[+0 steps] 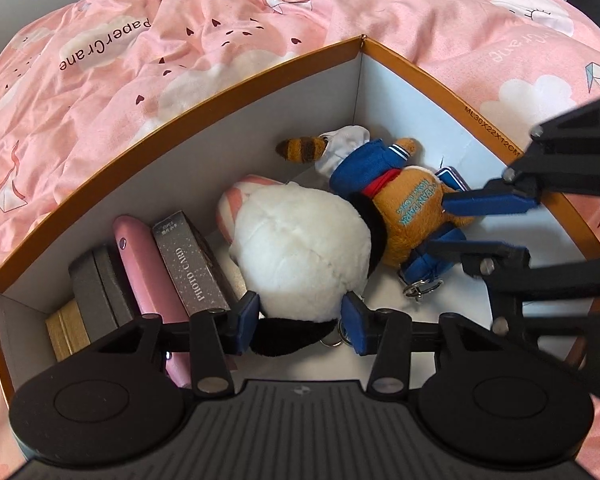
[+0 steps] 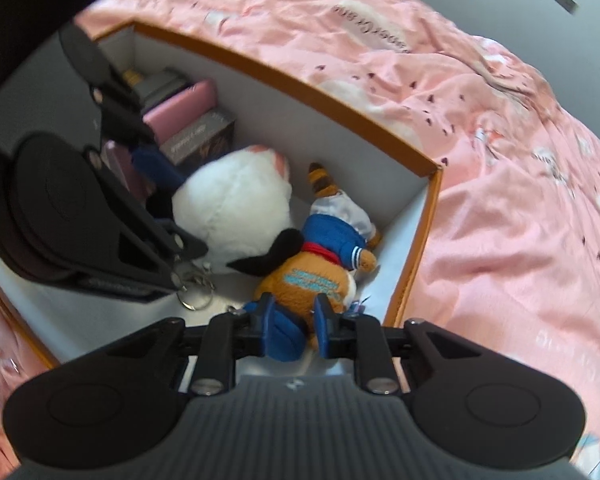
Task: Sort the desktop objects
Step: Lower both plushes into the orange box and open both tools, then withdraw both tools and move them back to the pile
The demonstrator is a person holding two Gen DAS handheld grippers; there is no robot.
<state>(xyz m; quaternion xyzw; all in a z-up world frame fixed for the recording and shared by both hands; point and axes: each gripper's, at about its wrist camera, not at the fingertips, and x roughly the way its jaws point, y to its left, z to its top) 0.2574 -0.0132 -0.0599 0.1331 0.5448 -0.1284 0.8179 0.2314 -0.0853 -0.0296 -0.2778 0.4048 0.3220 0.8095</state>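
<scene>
Two plush toys are sitting inside the orange-rimmed box (image 1: 228,88); the left gripper (image 1: 302,318) is clasping the white plush (image 1: 300,248), the right gripper (image 2: 294,328) is pinching the brown raccoon plush (image 2: 308,280); releasing and lifting clear seems to be coming next.
</scene>
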